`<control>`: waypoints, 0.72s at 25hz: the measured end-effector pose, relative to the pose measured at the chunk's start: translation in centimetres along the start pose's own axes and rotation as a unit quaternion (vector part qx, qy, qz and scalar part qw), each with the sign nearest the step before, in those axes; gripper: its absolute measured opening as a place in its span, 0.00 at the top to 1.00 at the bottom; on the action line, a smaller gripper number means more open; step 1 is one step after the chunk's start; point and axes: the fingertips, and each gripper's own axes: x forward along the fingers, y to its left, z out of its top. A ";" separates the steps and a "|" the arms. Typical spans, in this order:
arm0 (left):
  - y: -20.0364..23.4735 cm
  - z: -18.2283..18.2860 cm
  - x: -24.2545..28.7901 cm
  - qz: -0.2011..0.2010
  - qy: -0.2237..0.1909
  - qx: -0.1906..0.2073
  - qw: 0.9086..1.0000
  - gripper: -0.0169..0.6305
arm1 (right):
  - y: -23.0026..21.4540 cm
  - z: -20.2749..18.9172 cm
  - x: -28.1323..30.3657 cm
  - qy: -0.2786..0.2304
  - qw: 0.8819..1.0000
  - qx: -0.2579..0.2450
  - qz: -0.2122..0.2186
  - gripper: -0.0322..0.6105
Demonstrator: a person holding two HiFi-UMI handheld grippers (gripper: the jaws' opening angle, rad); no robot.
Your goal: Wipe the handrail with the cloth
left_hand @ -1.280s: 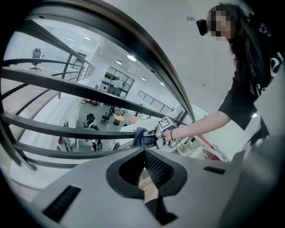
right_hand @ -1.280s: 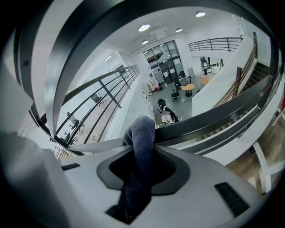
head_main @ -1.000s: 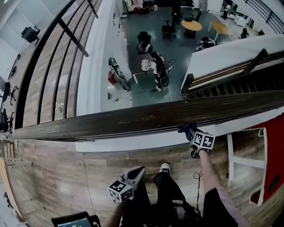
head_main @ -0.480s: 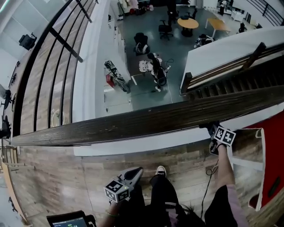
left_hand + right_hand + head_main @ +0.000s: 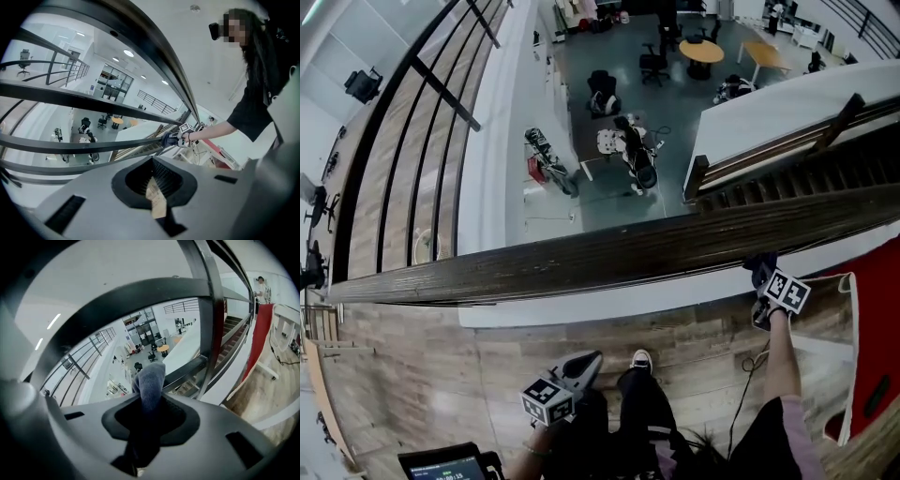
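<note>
**Cloth pinched in the right gripper, up at the handrail**

So, the blue-grey cloth is clamped between the right gripper's jaws, and a folded wad of it is left sticking out past the tips. In the head view that wad is seen right at the near edge of the dark wooden handrail, toward its right end, close to where the stair railing branches off. Contact looks likely, but it can't be confirmed from that angle. The gripper's marker cube sits just below the rail, with the arm stretched out behind it.

The left gripper is held low, well apart from the rail, over the wood floor and just beside the person's shoe. Its jaws are pressed together and nothing is caught in them. Way down past the rail, an office floor with a round table can be made out.
</note>
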 end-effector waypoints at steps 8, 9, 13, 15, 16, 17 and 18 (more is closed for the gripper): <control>-0.2 1.8 -6.6 0.000 -0.048 0.022 0.999 0.97 | 14.1 -10.0 -9.2 0.029 0.993 0.007 0.116 0.81; 0.0 1.4 -7.9 0.002 -0.054 0.023 0.998 0.97 | 16.2 -11.4 -10.8 0.035 0.991 -0.005 0.132 0.81; 0.6 0.2 -14.0 0.017 -0.072 0.027 0.997 0.97 | 24.6 -15.4 -17.1 0.033 0.983 -0.055 0.174 0.81; 0.6 -0.1 -17.0 0.018 -0.085 0.025 0.996 0.97 | 28.2 -16.9 -20.0 0.024 0.981 -0.064 0.183 0.81; 0.5 -0.4 -18.5 0.016 -0.092 0.024 0.995 0.97 | 30.0 -17.7 -21.5 0.017 0.980 -0.062 0.190 0.81; 0.3 -0.6 -20.0 0.012 -0.097 0.024 0.995 0.97 | 31.8 -18.6 -23.1 0.010 0.978 -0.058 0.201 0.81; 0.2 -1.0 -21.7 0.011 -0.102 0.027 0.994 0.97 | 33.6 -19.6 -24.9 0.002 0.976 -0.055 0.212 0.81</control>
